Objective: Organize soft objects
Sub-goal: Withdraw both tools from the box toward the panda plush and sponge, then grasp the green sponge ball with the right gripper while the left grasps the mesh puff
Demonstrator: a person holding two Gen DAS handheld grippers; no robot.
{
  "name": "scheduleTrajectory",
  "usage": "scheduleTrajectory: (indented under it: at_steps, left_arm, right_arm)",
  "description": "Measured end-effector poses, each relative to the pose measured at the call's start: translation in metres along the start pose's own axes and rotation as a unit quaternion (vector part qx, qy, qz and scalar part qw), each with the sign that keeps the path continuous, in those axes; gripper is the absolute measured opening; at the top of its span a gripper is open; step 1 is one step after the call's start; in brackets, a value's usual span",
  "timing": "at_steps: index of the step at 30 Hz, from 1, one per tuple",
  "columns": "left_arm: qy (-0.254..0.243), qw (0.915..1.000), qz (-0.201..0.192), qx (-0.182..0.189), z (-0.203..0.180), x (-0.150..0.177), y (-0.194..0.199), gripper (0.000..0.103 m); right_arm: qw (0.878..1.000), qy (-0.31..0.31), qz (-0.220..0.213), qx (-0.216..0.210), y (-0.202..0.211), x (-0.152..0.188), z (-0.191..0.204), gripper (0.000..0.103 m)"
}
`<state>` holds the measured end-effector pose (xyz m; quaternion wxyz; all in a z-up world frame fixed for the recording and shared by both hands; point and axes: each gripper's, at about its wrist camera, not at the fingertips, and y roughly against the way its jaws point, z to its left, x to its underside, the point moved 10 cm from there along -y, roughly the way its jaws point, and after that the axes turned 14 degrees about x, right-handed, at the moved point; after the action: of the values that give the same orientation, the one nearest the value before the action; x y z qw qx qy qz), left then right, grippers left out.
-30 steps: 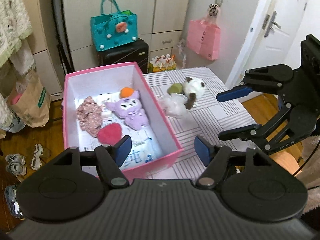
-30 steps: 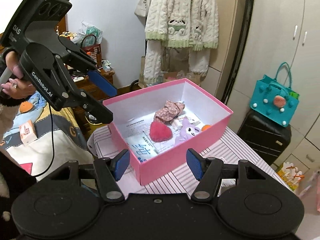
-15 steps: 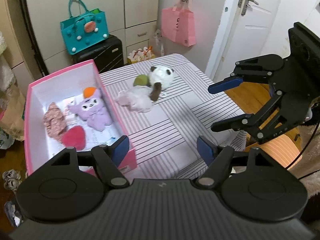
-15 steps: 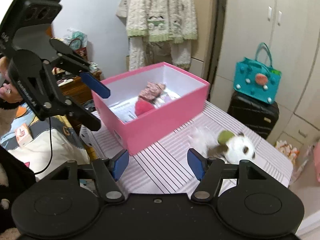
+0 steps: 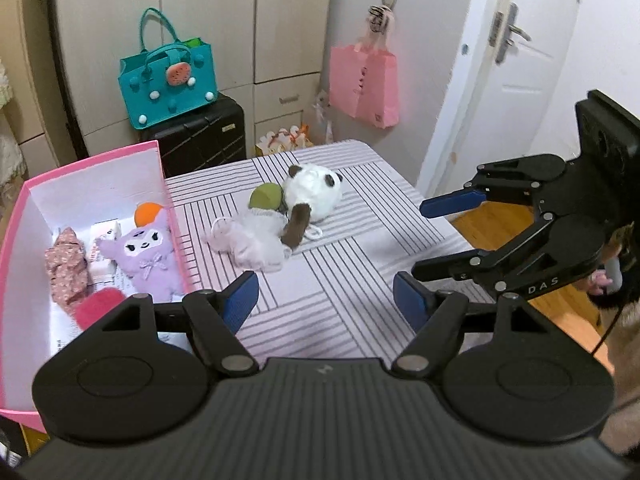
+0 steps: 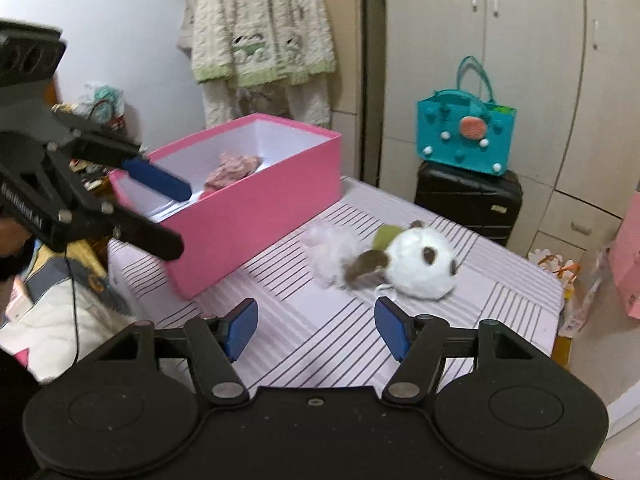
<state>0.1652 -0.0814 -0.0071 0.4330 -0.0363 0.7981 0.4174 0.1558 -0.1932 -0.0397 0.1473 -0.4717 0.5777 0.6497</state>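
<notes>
A panda plush (image 5: 316, 194) (image 6: 418, 266) lies on the striped table with a green ball (image 5: 265, 197) and a fluffy white soft piece (image 5: 256, 240) (image 6: 332, 246) against it. The pink box (image 5: 24, 208) (image 6: 256, 204) at the table's left holds a purple plush (image 5: 146, 252), a floral scrunchie (image 5: 66, 268), a red fuzzy heart (image 5: 98, 306) and an orange ball. My left gripper (image 5: 326, 304) hovers open and empty over the table, nearer than the toys. My right gripper (image 6: 316, 326) is also open and empty, just short of the panda.
The striped table (image 5: 340, 280) ends at the right above a wooden floor. Behind it stand a black suitcase (image 5: 200, 136) with a teal bag (image 5: 168, 80), a pink bag (image 5: 366, 80) on the wall and a white door. A person's hand holds each gripper.
Both grippers have swung away from the pink box toward the panda and white piece and dropped lower. The box now sits at the left of both views.
</notes>
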Motion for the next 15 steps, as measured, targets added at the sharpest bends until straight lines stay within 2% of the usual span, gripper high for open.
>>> scheduleTrajectory:
  at_steps: [6, 11, 15]
  left_arm:
    - [0.015, 0.9993, -0.023, -0.026, 0.009, -0.012, -0.033, 0.072]
    - [0.026, 0.9941, -0.061, -0.086, 0.030, -0.029, -0.057, 0.069]
    - [0.044, 0.9890, -0.069, -0.123, 0.049, -0.038, -0.081, 0.066]
  right_arm:
    - [0.999, -0.024, -0.030, 0.008, -0.021, -0.029, -0.032, 0.070]
    - [0.999, -0.030, -0.044, -0.003, -0.052, -0.057, -0.048, 0.070]
    - [0.999, -0.025, -0.020, -0.028, -0.093, -0.072, -0.052, 0.074]
